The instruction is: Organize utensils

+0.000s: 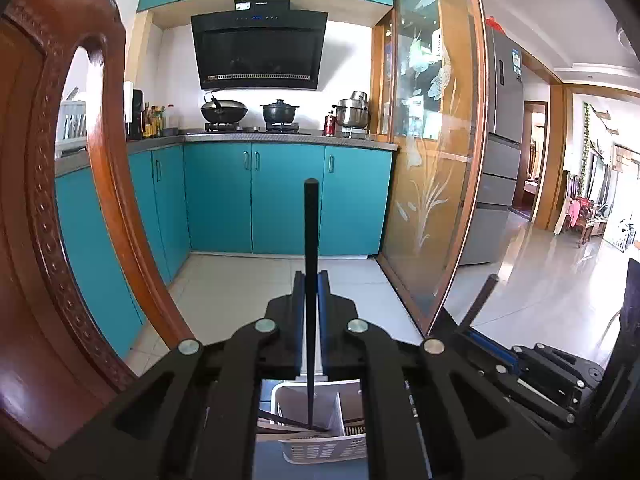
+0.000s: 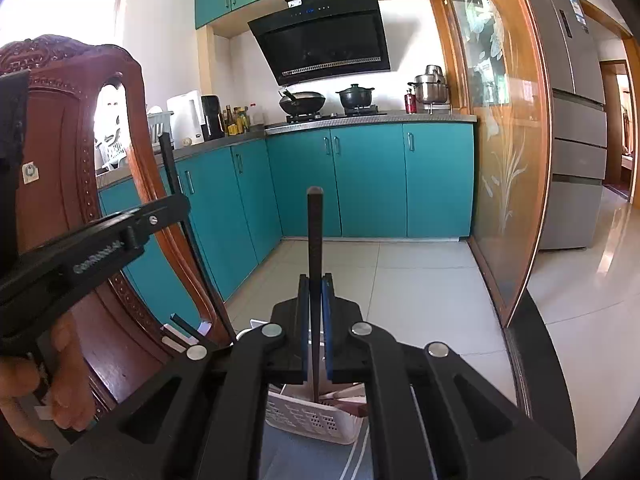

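My left gripper (image 1: 311, 284) is shut on a black chopstick (image 1: 310, 240) that stands upright, its lower tip down inside a white slotted utensil basket (image 1: 320, 450) below the jaws. My right gripper (image 2: 316, 288) is shut on a second black chopstick (image 2: 315, 236), also upright, its lower end reaching into the white basket (image 2: 308, 420), which holds several brown and white utensils. The left gripper's body and its chopstick (image 2: 172, 168) show at the left of the right wrist view; the right gripper's chopstick (image 1: 478, 302) shows at the lower right of the left wrist view.
A carved wooden chair back (image 1: 60, 160) stands close on the left, also in the right wrist view (image 2: 80, 120). Beyond are teal kitchen cabinets (image 1: 256, 196), a stove with pots (image 1: 276, 114), a glass sliding door (image 1: 432, 160) and a grey fridge (image 2: 576, 120).
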